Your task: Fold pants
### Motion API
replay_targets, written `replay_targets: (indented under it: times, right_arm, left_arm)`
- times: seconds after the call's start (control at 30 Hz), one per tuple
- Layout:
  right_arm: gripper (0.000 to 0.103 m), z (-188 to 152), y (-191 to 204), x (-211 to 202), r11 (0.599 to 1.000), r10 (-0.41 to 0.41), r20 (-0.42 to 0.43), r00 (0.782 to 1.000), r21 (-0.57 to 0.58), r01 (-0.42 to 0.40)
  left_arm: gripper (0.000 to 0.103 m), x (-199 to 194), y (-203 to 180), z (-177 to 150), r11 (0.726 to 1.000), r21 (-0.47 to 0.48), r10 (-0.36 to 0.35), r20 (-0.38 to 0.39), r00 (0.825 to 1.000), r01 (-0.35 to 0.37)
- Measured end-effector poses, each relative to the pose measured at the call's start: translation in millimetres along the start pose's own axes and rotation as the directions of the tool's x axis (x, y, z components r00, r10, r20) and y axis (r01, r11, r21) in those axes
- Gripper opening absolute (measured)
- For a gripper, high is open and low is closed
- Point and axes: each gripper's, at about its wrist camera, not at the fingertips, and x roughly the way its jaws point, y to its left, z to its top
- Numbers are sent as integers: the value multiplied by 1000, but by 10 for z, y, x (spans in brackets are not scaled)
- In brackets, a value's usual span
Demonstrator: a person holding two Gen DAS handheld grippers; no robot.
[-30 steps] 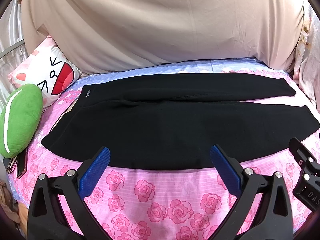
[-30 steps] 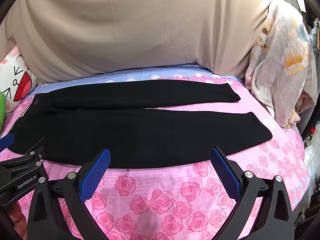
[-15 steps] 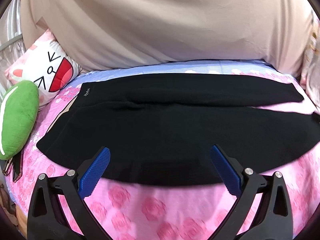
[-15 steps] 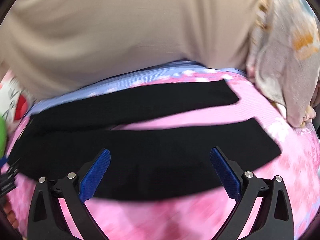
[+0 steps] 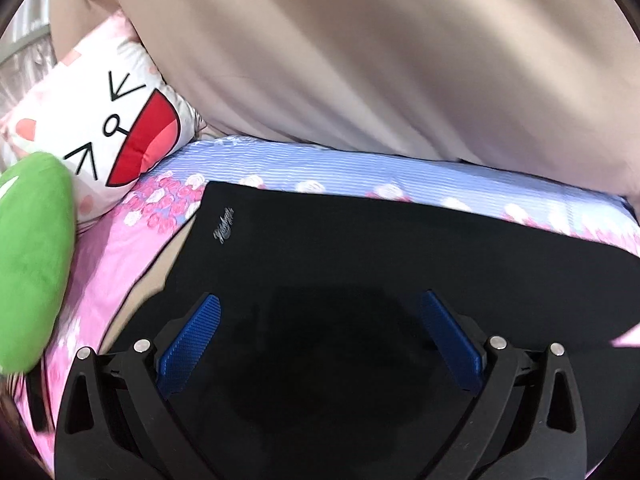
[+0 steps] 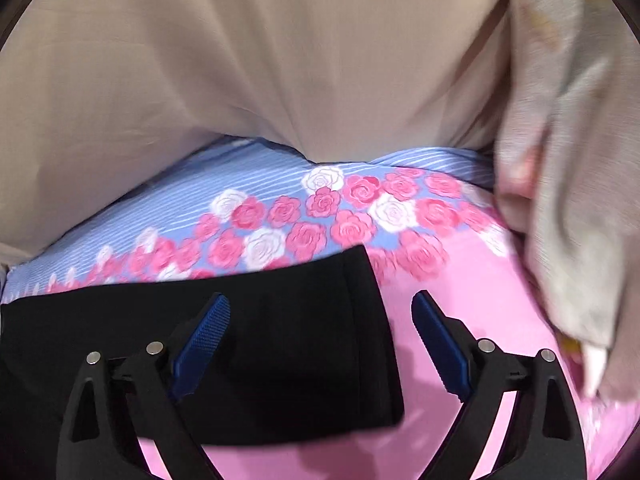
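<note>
Black pants [image 5: 360,264] lie flat on a pink rose bedsheet [image 5: 108,256], waistband with a small silver logo [image 5: 224,231] at the left. My left gripper [image 5: 320,340] is open and empty, low over the waist end. In the right wrist view the far leg's cuff end [image 6: 312,328] lies across the sheet. My right gripper [image 6: 320,344] is open and empty over that cuff, its left finger over the cloth and its right finger over bare sheet [image 6: 472,280].
A beige cloth [image 5: 360,60] hangs behind the bed. A cartoon-face pillow [image 5: 100,120] and a green plush [image 5: 32,260] sit at the left. A pale floral fabric [image 6: 580,200] hangs at the right edge of the bed.
Both grippers moved forward and down toward the pants. The left closed in on the waist end, the right swung right to the far leg's cuff. Both stay open.
</note>
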Motion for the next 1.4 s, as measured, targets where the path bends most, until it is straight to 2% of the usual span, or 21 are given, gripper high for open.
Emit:
replay_targets:
  times: [0.1,0.13,0.17,0.2,0.23,0.27,0.3,0.33,0.37,0.43,0.5,0.57,0.63,0.67,0.7,0.8,0.9,1.1,1.2,1.27,1.4]
  right_arm:
    - [82,89,9,266,1000,-12,-55,998,-19,11]
    - [73,105,27,357,999,-17,-77,997,-31,14]
    - [66,118,37,409,999,-17,-89,996,-39,14]
    - [65,120,60,439,999,-22,-91,996,-50,17]
    - [59,119,99,435,998,-26,-75,997,-66,21]
    - [44,117,126,424,997,-25,-66,997,-76,20]
    - [35,114,148,414,997,-19,-63,998,-82,14]
    - [20,106,163,390,997,13,-66,998,-75,-18]
    - [18,93,183,361,997,31,-66,997,-67,-36]
    - [15,64,271,305,995,3,-52,999,-100,-8]
    - [14,35,325,275,994,-6,-50,999,-112,0]
    - [14,11,345,226,995,-9,-37,999,-104,5]
    - [14,7,357,181,996,-10,-30,1000,-93,7]
    - [14,0,364,157,996,-10,-27,1000,-88,8]
    - [14,4,328,146,997,-7,-23,1000,-83,5]
    - [13,-22,301,-19,997,0,-2,1000,-83,0]
    - [12,-83,308,-370,995,26,49,998,-94,-22]
    - [12,-281,288,-1097,986,102,141,985,-147,-81]
    - [12,-568,197,-1480,979,117,162,980,-185,-87]
    - [12,-799,78,-1666,978,127,151,980,-186,-98]
    - [13,-1282,-62,-1668,977,109,85,990,-193,-91]
  left_arm:
    - [98,369,217,266,1000,-12,-20,-38,999,20]
    - [98,514,295,349,1000,-16,-26,-68,997,25]
    - [98,696,406,457,1000,-30,-11,-94,996,9]
    - [98,815,475,528,999,-35,-3,-101,995,-1]
    - [98,936,561,610,999,-34,39,-102,994,-43]
    - [98,1037,658,693,992,-39,115,-86,990,-119]
    - [98,1114,719,760,988,-42,146,-70,987,-150]
    - [98,1199,779,819,986,-43,159,-64,985,-162]
    - [98,1335,859,881,987,-51,148,-89,985,-153]
    - [98,1562,959,934,991,-84,87,-164,983,-102]
    - [98,1778,1050,953,988,-138,43,-229,972,-76]
    - [96,1910,1095,981,983,-170,21,-250,968,-65]
    - [69,2032,1119,1023,978,-206,-37,-264,964,-18]
    - [48,2051,1118,1037,977,-211,-39,-272,962,-20]
    - [21,2030,1113,1075,978,-204,-16,-264,964,-40]
    - [21,1786,1136,1129,975,-223,-59,-209,976,11]
    - [20,1307,1177,1118,976,-211,-87,-122,989,60]
    - [20,140,1361,738,973,-181,-150,-15,989,145]
    - [20,-253,1484,359,978,-158,-138,-17,990,134]
    - [20,-373,1541,52,981,-151,-132,-56,990,122]
    - [23,-403,1577,-477,987,-148,-75,-138,988,54]
